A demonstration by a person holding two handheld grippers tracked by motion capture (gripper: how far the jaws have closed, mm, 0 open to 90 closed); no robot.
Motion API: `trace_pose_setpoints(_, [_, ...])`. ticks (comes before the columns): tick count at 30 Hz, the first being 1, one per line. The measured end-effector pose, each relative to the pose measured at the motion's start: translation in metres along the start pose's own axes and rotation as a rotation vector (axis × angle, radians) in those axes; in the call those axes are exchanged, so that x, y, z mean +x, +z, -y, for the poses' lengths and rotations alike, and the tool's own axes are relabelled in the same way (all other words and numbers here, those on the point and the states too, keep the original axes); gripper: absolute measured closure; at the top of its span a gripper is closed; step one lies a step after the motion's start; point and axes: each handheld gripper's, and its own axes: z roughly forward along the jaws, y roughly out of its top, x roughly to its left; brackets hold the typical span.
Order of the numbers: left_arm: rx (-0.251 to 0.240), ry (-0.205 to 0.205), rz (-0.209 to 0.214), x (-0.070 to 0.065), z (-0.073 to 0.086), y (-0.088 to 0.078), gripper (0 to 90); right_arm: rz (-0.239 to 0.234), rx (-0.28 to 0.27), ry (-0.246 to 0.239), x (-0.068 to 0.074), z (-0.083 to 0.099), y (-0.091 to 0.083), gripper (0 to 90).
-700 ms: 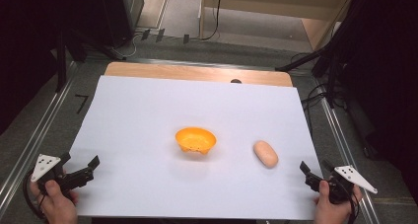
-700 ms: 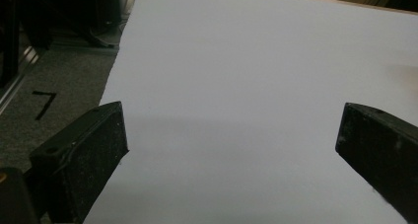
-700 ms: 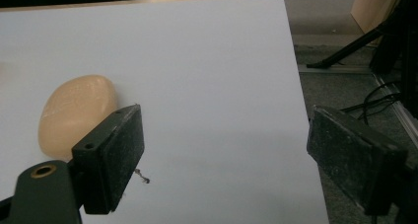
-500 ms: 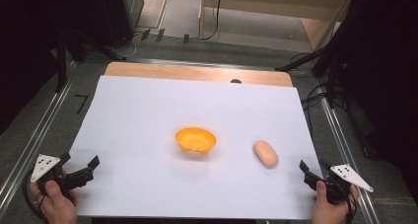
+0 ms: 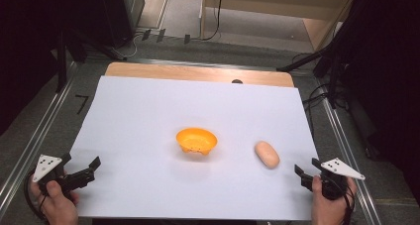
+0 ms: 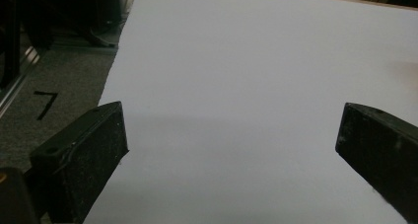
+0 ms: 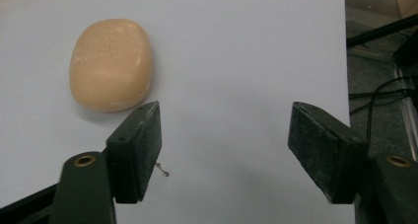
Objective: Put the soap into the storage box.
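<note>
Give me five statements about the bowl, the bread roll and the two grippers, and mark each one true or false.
1. The bread roll lies inside the orange bowl. False: it lies on the white sheet, beside the bowl and apart from it.
2. The right gripper has open jaws with nothing between them. True.
3. The left gripper holds the bowl. False: its jaws are open and empty, near the sheet's front corner on the person's left, far from the bowl.
4. The roll is nearer the right gripper than the left. True.
5. The bowl lies upside down. False: it stands upright, its opening upward.
</note>
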Motion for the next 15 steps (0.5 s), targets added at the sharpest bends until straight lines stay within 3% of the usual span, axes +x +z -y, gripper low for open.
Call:
trace_pose_setpoints(5, [0.000,0.005,-0.003,-0.001,0.000,0.000,0.0,-0.024,0.073,0.000,-0.002,-0.007,0.003,20.7])
trace_pose_setpoints(15, [0.007,0.015,-0.021,-0.002,0.000,0.001,0.0,-0.055,0.216,-0.051,0.005,-0.026,0.010,18.6])
